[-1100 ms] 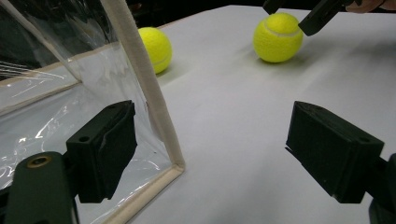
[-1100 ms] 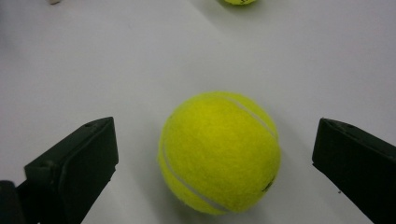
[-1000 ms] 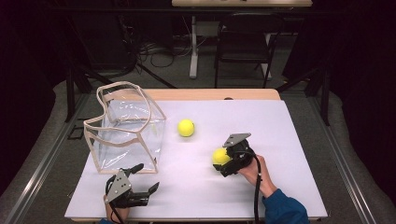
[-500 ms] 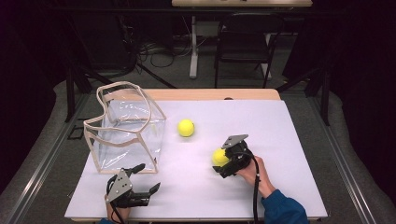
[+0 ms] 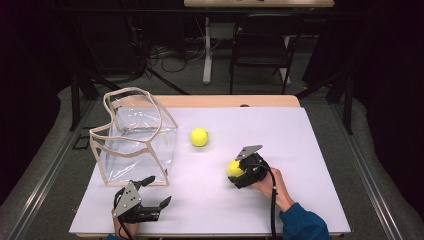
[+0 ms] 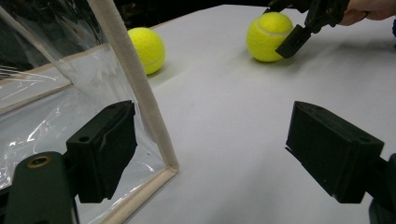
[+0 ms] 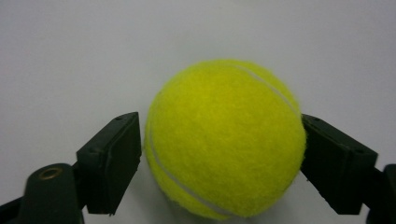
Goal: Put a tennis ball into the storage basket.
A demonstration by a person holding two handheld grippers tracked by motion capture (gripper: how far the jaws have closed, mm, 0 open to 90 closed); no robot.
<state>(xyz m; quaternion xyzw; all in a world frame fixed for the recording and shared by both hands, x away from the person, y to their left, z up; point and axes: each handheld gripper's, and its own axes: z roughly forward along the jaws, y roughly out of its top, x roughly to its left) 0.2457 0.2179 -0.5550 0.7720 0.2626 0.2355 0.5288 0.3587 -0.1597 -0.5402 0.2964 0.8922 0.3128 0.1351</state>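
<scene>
- White table (image 5: 310, 150) spread out below me, and the big clear bag (image 5: 135, 137) stands upright at its left side, cloth-trimmed rim open on top.
- My right hand (image 5: 272, 182) comes in from the bottom edge, forearm angled up-left, gripper lying low over the table.
- My left hand sits at the near edge just below the bag, its gripper pointed right.
- Right gripper (image 7: 219, 154): jaws have just been closing, and now both pads pinch the tennis ball (image 7: 226, 140), which sits on the table right of centre.
- Left gripper (image 6: 210, 154): jaws spread wide, nothing between them, the bag's corner just beside one pad.
- Second tennis ball (image 5: 199, 136) rests loose, near the bag.
</scene>
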